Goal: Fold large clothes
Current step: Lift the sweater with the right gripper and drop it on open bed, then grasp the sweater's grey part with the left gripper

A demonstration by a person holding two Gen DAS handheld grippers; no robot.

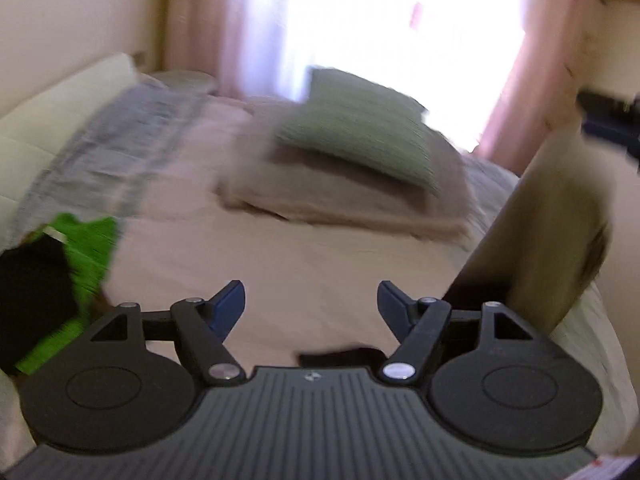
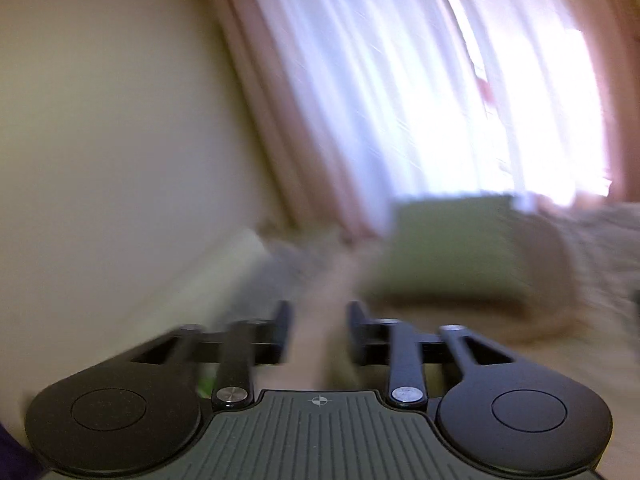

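In the left wrist view my left gripper [image 1: 310,292] hangs open over the beige bedsheet [image 1: 248,264], with nothing between its blue pads. Further up the bed lies a folded green cloth [image 1: 360,140] on top of a folded taupe cloth [image 1: 320,196]. An olive-brown cloth [image 1: 540,220] stands up at the right, blurred; what holds it I cannot tell. In the heavily blurred right wrist view my right gripper [image 2: 319,312] is open and empty, pointing towards the same green cloth [image 2: 452,248] on the taupe one [image 2: 552,280].
A bright green and black garment [image 1: 76,280] lies at the bed's left edge. A grey-blue blanket [image 1: 120,148] and white headboard [image 1: 60,108] run along the left. Pink curtains [image 2: 360,100] cover a bright window behind. A dark shape [image 1: 612,120] sits at the right.
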